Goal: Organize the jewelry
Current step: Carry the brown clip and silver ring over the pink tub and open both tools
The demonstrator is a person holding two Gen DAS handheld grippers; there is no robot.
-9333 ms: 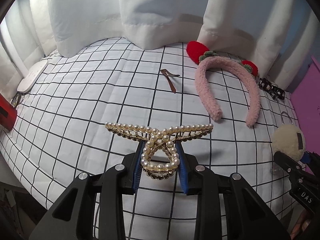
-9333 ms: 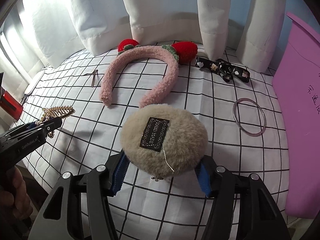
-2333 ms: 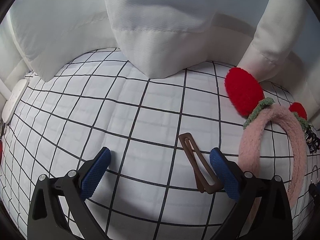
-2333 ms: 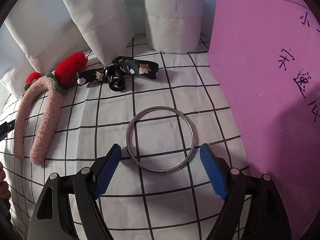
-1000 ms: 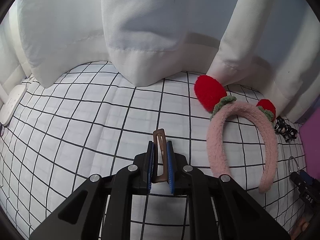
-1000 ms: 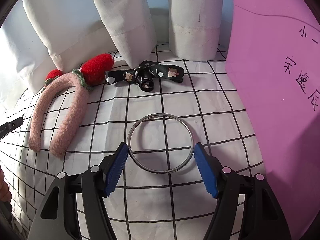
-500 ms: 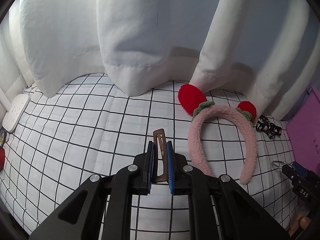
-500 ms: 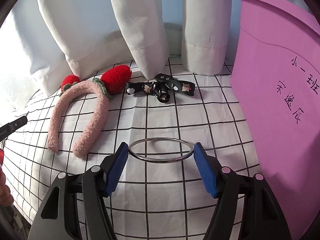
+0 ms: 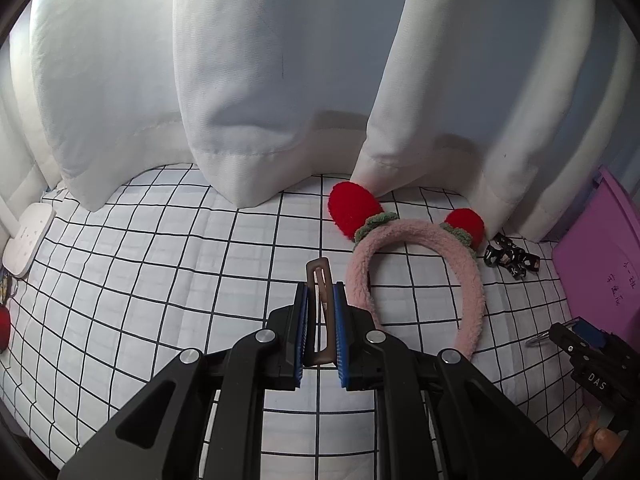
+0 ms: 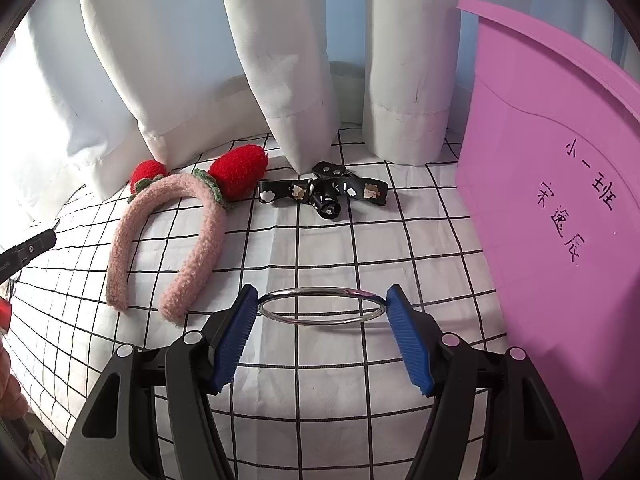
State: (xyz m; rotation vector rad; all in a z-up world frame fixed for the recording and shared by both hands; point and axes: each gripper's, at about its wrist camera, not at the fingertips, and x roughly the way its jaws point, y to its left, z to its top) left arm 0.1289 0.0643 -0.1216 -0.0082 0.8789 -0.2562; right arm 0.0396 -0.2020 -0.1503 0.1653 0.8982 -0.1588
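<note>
My left gripper (image 9: 320, 332) is clamped narrow on a brown clip (image 9: 319, 280), its blue pads (image 9: 301, 332) pressing both long edges, with the top of the clip sticking out past the fingertips and clear of the cloth (image 9: 160, 280). I judge the clip light, thin and stiff, and smooth enough to pivot if I squeeze only one end, so holding it along its length, as now, looks like the safe hold

My right gripper (image 10: 322, 306) holds a ring (image 10: 320, 305) across its widest line, jaws spread wide, 1 pad (image 10: 236, 340) on each side. The ring lies nearly flat and seems lifted off the cloth. It looks like hard polished metal: rigid, a bit heavier than the clip, and slippery on only 2 small contact spots, so I judge it could swing or pop out if I tilt or jerk; firm steady pressure across the middle is what it wants

On the cloth lie the headband (image 10: 168, 248), plush and soft, best taken on 1 arm of the band, and the bow (image 10: 324, 192), limp fabric, best pinched at its knot. The bin (image 10: 560, 200) stands just right of my right gripper and looks the likely place for these, though I cannot tell what is inside it
</note>
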